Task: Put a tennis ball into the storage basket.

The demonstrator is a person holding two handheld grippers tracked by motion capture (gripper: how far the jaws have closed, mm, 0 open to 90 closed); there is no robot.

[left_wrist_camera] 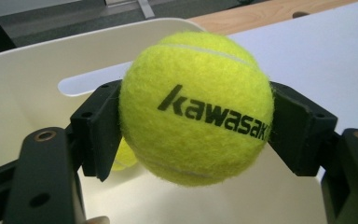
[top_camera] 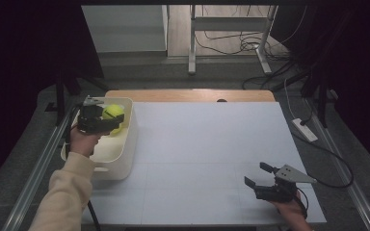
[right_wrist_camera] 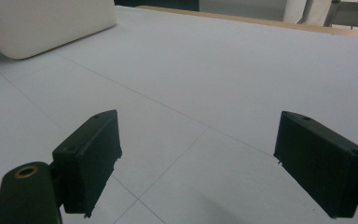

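Left gripper (top_camera: 107, 126) was clamped on the tennis ball (left_wrist_camera: 196, 109), pads pressing its sides at 3 and 9 o'clock, ball held above the inside of the white bin (top_camera: 126, 153) at the tabletop's (top_camera: 207, 144) 9 o'clock edge. A second yellow ball (left_wrist_camera: 123, 157) sat low in the bin, just behind the left jaw.

Step in hand looked like a drop into the bin. To do it well: lower the ball below the rim before release, keep it off the near wall, open the jaws evenly so it doesn't bounce out or kick the other ball.

Left forearm came in from 7 o'clock, wrist level, gripper pointing toward 3 o'clock over the bin. Right gripper (top_camera: 260, 177) rested at 5 o'clock, low over the tabletop, jaws wide apart and holding nothing, aimed toward 10 o'clock.
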